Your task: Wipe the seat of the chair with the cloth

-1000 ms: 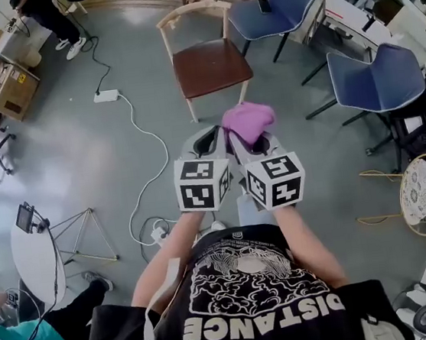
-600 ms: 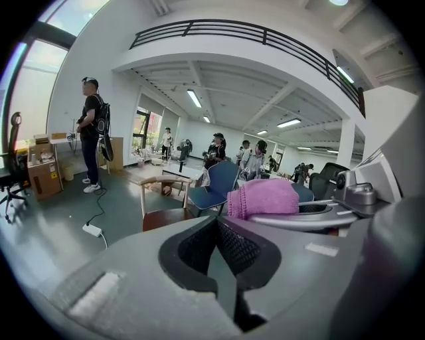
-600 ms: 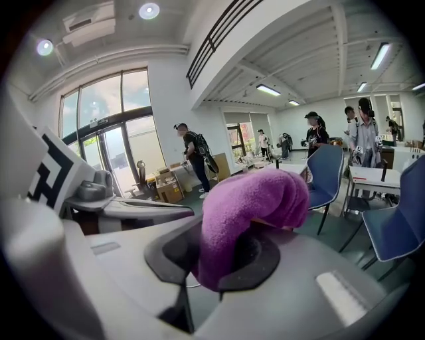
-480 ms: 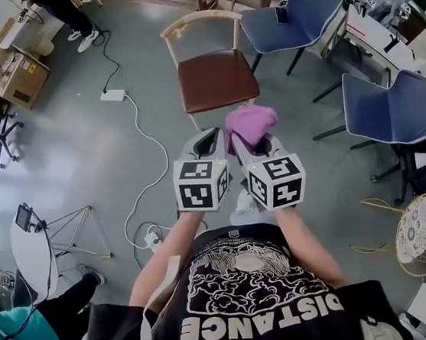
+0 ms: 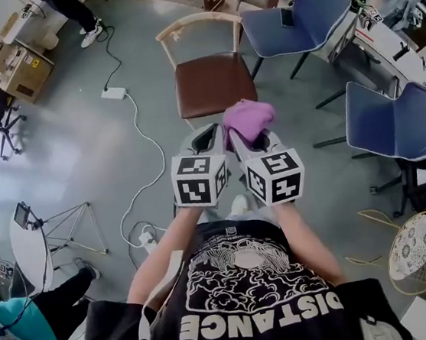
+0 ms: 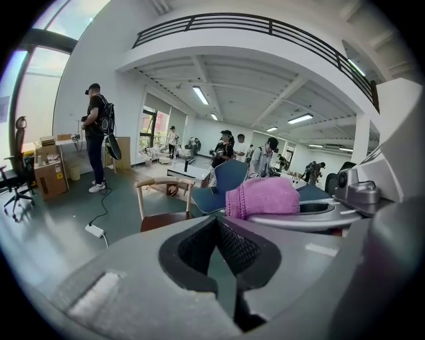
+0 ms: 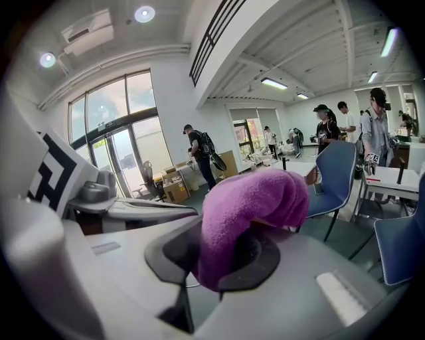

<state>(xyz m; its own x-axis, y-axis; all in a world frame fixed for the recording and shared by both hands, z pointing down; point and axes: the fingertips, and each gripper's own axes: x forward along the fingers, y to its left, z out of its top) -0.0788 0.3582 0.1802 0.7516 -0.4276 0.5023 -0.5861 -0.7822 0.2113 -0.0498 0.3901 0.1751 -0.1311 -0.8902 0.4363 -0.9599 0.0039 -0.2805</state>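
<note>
A wooden chair (image 5: pixel 214 84) with a brown seat stands on the grey floor ahead of me; it also shows in the left gripper view (image 6: pixel 163 216). My right gripper (image 5: pixel 246 134) is shut on a purple cloth (image 5: pixel 247 119), which bulges up over its jaws (image 7: pixel 249 212). The left gripper (image 5: pixel 210 133) is held close beside it, shut and empty (image 6: pixel 216 222). Both are held in the air short of the chair's front edge. From the left gripper view the cloth (image 6: pixel 262 197) sits on top of the right gripper (image 6: pixel 312 212).
Blue chairs stand to the right (image 5: pixel 297 9) (image 5: pixel 396 124). A white power strip (image 5: pixel 113 94) with a cable trails across the floor at the left. Cardboard boxes (image 5: pixel 19 66) sit at the far left, a wire frame (image 5: pixel 81 228) at the near left, and people stand around the room.
The chair has come a little nearer in the head view. Both grippers keep the same pose side by side, with the cloth still held.
</note>
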